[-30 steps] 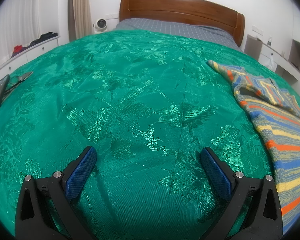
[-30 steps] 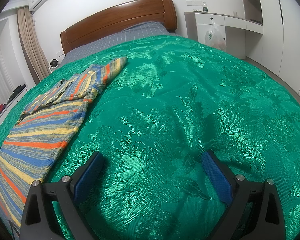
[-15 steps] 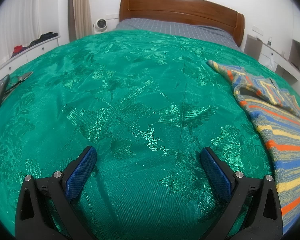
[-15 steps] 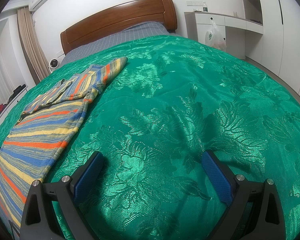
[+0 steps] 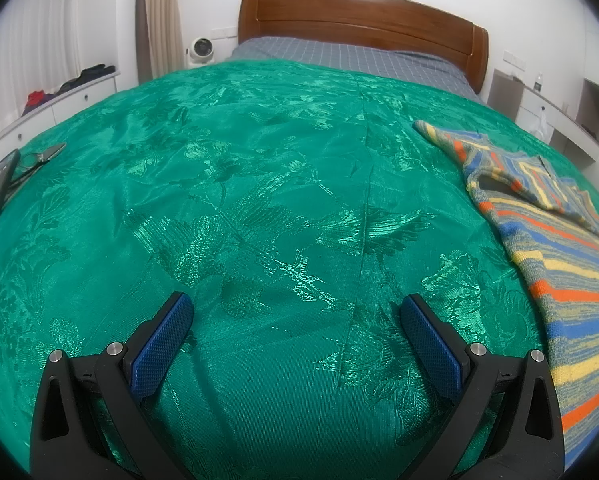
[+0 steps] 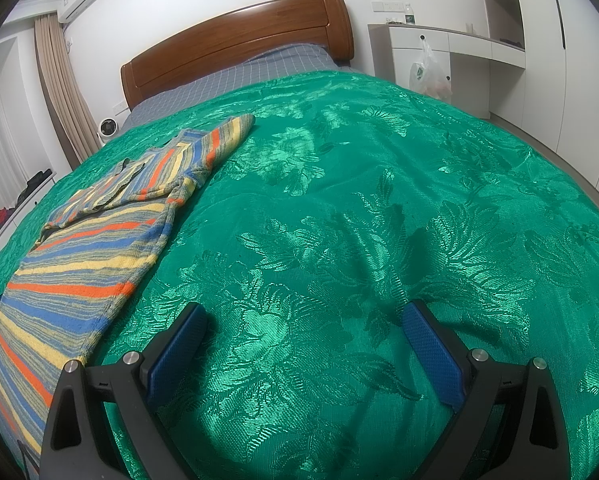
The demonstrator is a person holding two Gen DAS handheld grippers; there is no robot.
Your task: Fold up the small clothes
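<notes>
No legible writing shows on striped sweater (image 6: 83, 264).

Both cameras sit low over the green bedspread (image 5: 283, 184), close to it, looking up the bed toward the wooden headboard (image 5: 363, 16). The left view faces straight on; the right, apparently further right, angles leftward. Both share the headboard, the bedspread's middle and the striped garment (image 6: 95, 248) between them.
</notes>
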